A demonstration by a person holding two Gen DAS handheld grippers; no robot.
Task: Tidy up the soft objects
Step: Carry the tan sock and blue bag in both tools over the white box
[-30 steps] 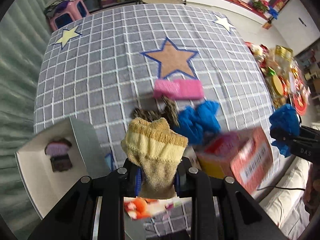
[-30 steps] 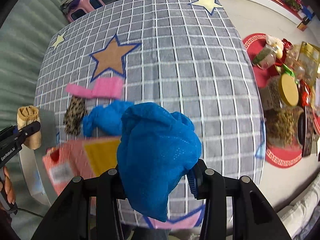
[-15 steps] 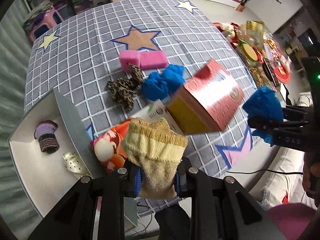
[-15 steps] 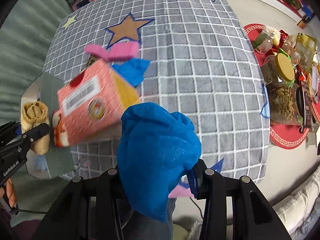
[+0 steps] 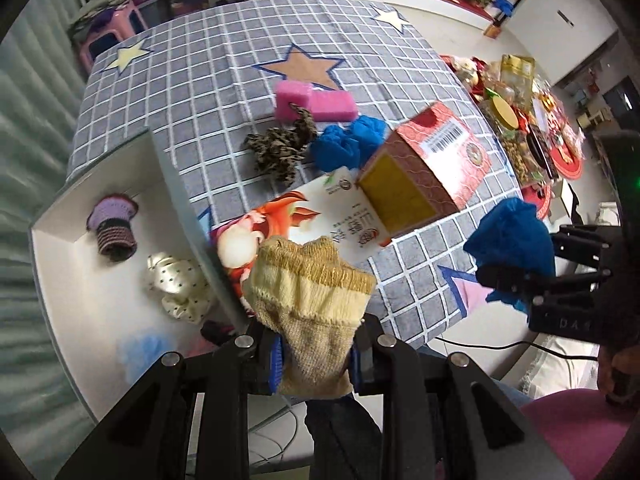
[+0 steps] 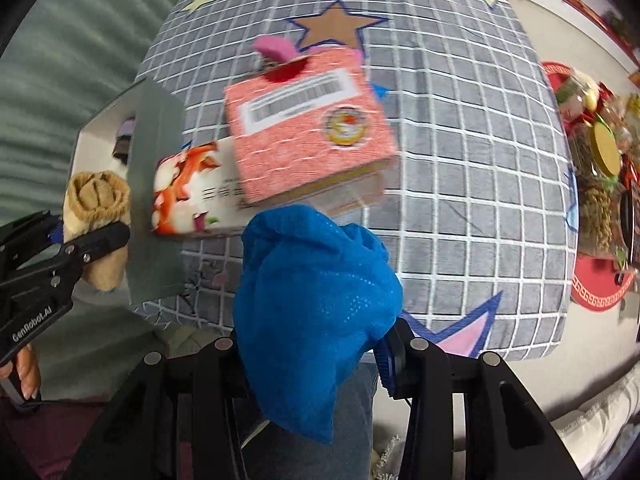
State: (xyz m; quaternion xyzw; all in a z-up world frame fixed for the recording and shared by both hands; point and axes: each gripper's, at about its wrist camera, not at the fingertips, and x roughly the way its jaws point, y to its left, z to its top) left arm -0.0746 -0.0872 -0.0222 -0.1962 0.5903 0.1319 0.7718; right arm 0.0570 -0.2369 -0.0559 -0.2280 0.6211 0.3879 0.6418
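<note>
Both aloft | left gripper [image 5: 316, 354] clamps yellow sock [image 5: 310, 292] | right gripper [image 6: 316, 354] clamps blue cloth [image 6: 316, 296]

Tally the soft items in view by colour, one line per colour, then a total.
Blue: 2, held cloth, cloth on the table
Pink: 2, sponges
Yellow: 1, sock
Leopard: 1, scrunchie
Purple: 1, knit piece
Cream: 1, dotted fabric
Total: 8

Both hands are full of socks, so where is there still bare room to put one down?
The white box has bare floor between the purple sock and the cream polka-dot sock. The tablecloth is bare toward the yellow star. It is crowded around the red carton, blue cloth and pink sponges.
</note>
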